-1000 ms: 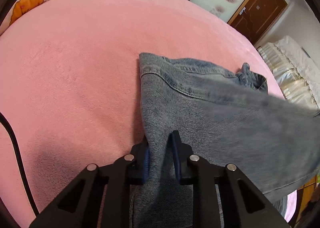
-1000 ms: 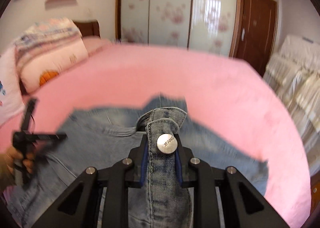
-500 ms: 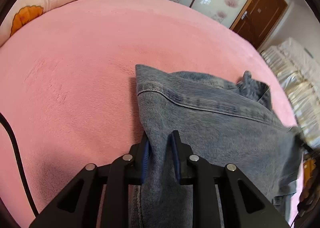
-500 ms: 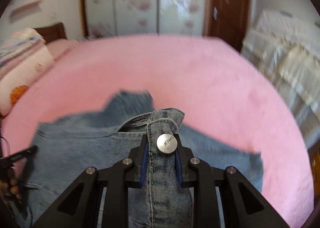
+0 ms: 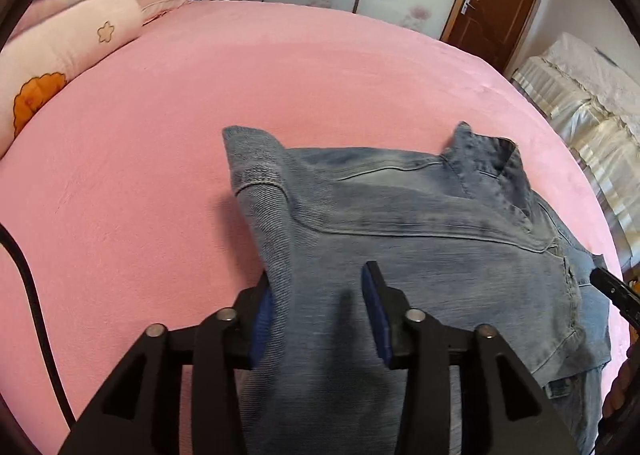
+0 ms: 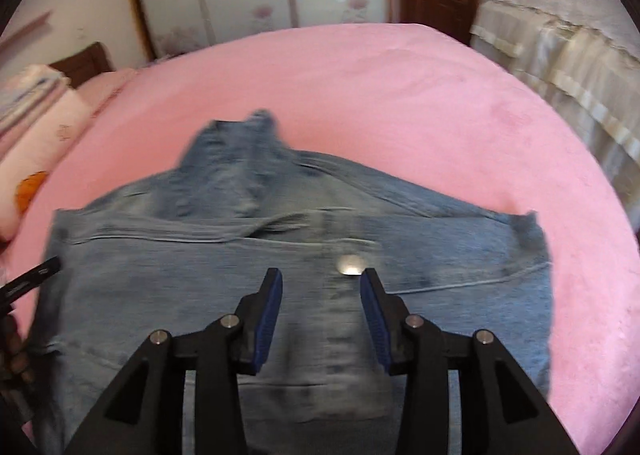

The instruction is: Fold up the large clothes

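Denim jacket [image 5: 420,239] down on the pink bed [image 5: 168,103], folded over once, long axis crosswise to both wrist views. Collar [image 5: 486,159] at the far edge, metal button [image 6: 350,265] on the placket facing up.

Left tongs [image 5: 316,311]: just been opening, now roughly half spread. A ridge of denim rises between them, brushing the left pad, clear of the right pad. No clamp, so released.

Right tongs [image 6: 320,311]: just been opening too, about half spread, nothing gripped. Placket flat on the bed below the gap, button just ahead of the right tip. View blurred, so fine detail of the cloth uncertain.

Key relation: left tongs sit at the jacket's left end, right tongs over the button placket toward the middle-right; each visible at the edge of the other's view, well apart along the long axis. Near hem directly under both, far collar edge away from both.

Judgement: this fold laid. Next fold likely across the long axis, so regrasp at one short end; left end nearest the left tongs, right end nearest the right. Loose left ridge may need flattening first.
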Demonstrator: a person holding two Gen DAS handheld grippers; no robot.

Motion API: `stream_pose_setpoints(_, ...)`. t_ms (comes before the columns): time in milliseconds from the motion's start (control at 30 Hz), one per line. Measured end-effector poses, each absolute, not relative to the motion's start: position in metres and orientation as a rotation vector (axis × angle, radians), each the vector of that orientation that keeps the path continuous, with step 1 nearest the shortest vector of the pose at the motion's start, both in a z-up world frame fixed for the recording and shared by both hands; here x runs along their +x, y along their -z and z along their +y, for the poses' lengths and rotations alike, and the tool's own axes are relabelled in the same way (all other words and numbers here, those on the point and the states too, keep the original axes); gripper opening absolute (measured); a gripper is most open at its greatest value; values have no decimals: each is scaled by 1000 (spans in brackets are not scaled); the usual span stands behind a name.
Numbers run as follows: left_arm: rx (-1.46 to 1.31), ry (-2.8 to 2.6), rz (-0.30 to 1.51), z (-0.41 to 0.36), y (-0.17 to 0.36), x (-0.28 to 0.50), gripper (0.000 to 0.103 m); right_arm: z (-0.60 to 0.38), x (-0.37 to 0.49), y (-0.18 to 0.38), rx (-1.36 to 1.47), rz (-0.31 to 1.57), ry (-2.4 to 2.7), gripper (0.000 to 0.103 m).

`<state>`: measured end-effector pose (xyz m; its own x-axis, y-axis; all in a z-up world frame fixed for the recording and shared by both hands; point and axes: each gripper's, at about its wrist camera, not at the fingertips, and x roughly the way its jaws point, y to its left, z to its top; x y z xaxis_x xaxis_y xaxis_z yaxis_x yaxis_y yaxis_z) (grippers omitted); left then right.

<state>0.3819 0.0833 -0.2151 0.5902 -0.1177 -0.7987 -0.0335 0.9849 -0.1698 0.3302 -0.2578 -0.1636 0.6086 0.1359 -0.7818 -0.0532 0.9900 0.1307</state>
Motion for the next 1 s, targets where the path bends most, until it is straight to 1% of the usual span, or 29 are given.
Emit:
stream_pose_setpoints(100,-165,23,935,75,216,385,41,-218,342,154,80,891,-200,41)
stream_pose_setpoints(233,-209,9,926,84,220,382,41,-172,371,152,69,904,-283,40)
stream_pose_setpoints(300,-222,3,921,90,221,380,41,-153,396,160,77,926,-309,36)
stream_pose_setpoints(367,-236,5,919,97,222,378,41,-140,420,170,88,960,-316,23)
stream_pose_setpoints(500,-246,2,926,108,227,376,41,-126,457,188,101,1081,-369,18)
stream_pose_setpoints(533,-249,0,929,110,229,375,41,-122,462,191,101,1110,-415,13)
stream_pose_setpoints(567,-253,1,934,112,232,375,41,-118,461,192,86,1129,-454,12)
stream_pose_setpoints(733,-267,2,959,116,244,374,41,-96,448,213,-71,1224,-528,12)
stream_pose_setpoints(800,-270,0,966,116,247,374,41,-93,445,221,-95,1225,-529,12)
stream_pose_setpoints(900,-287,-3,967,117,248,374,41,-96,447,219,-44,1208,-512,12)
stream_pose_setpoints(1000,-311,-6,957,119,246,373,41,-112,450,208,55,1136,-456,12)
